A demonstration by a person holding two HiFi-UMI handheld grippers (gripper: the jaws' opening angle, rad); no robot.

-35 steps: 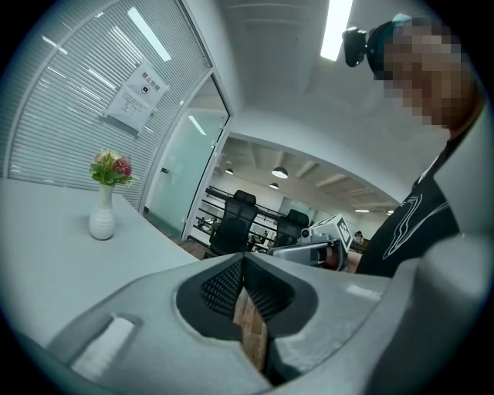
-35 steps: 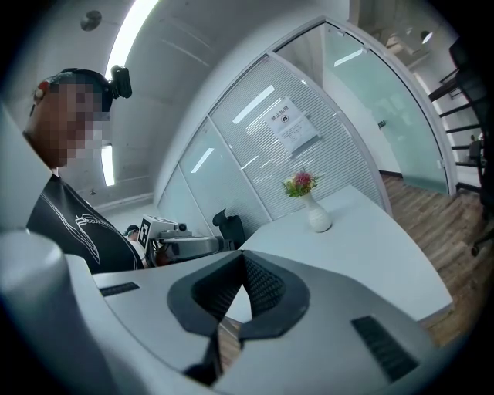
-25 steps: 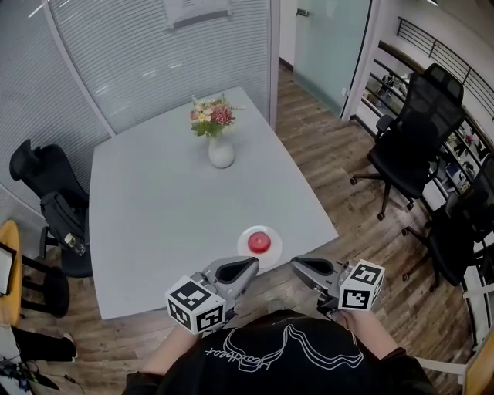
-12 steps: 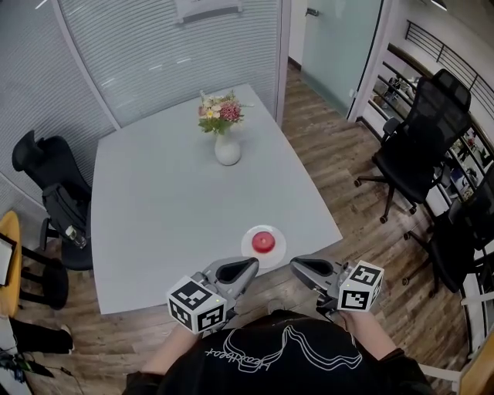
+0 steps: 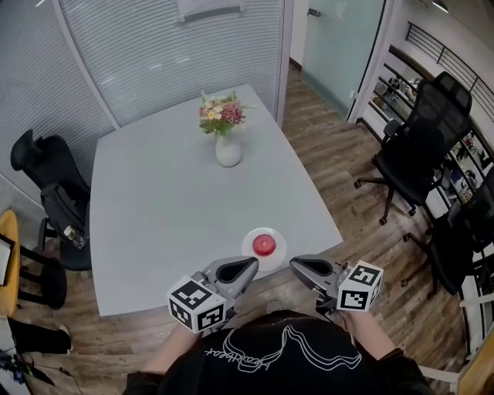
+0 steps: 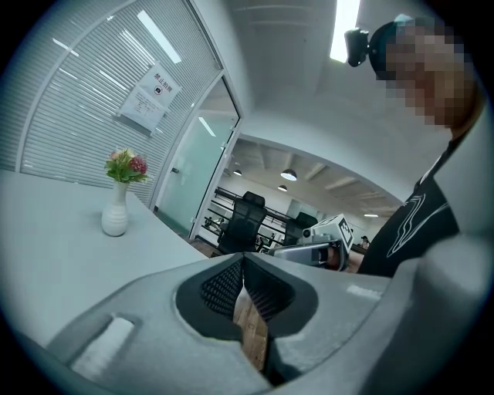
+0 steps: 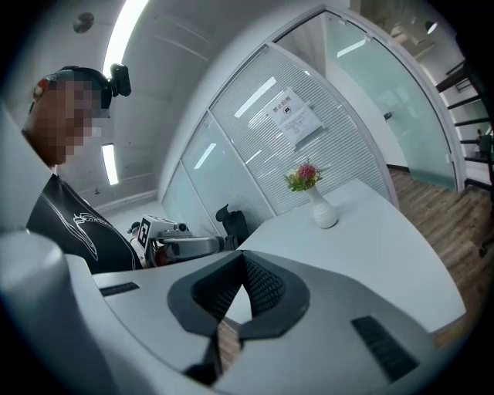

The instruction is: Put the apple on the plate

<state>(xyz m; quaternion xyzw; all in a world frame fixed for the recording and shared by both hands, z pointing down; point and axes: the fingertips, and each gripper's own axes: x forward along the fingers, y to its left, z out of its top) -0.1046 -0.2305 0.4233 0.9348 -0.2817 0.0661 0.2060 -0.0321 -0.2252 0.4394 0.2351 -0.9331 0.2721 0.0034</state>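
Apple [image 5: 264, 244]: rests on white plate [image 5: 248, 254], just ahead of both claws, nearer the left tip.
Left claw [image 5: 252, 266]: jaws pressed together, holding nothing, near the table [image 5: 170, 216] edge.
Right claw [image 5: 296, 265]: jaws closed, empty, well apart from the plate's right side.

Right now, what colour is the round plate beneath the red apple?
White; the round plate shows best in the head view.

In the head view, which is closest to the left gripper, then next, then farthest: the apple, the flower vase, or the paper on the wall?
1. Apple, on the plate just ahead of the left gripper.
2. Flower vase, farther back, slightly left.
3. Paper, hanging at the very back.
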